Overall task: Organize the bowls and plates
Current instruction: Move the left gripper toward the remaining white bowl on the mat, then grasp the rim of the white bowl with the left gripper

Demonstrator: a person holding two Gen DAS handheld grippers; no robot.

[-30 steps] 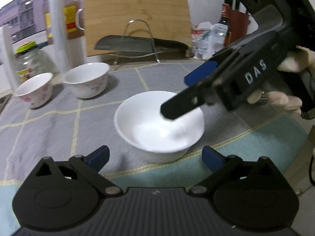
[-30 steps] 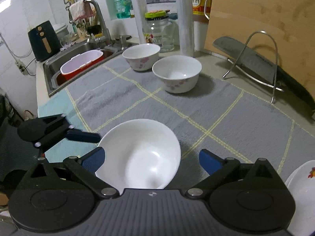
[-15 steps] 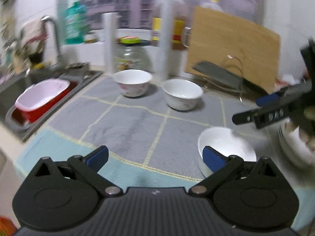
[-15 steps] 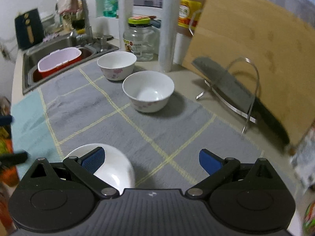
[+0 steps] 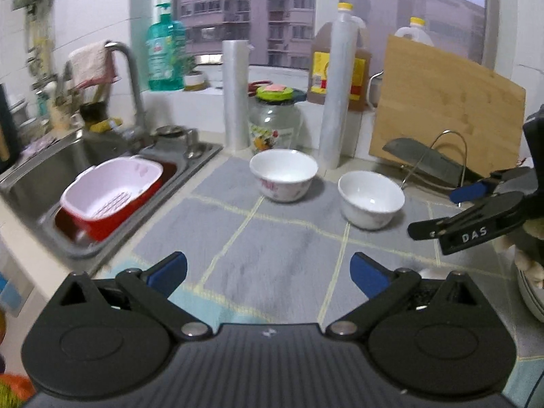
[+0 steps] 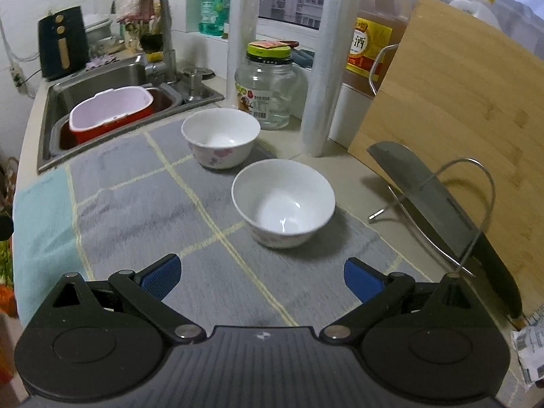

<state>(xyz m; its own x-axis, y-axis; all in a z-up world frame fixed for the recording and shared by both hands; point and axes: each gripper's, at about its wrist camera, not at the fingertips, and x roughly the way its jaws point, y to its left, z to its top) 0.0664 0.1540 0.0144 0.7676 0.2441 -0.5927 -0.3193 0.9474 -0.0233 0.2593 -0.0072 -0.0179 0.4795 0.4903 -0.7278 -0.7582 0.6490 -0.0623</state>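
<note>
While both grippers, L (image 5: 268, 270) & R (image 6: 260, 273), are hanging agape w/ nothing between them, two floral bowls (image 6: 221, 136) (image 6: 283, 200) are sitting unstacked nr the mat's (image 6: 136, 204) back edge, awaiting sorting.

We look down and forward from behind each claw (image 5: 268, 268), the right claw (image 6: 260, 277) nearer, and both views share the two bowls (image 5: 284, 174) (image 6: 283, 202) ahead, the mat (image 6: 136, 197), sink (image 5: 40, 166) and board (image 6: 452, 108).
</note>
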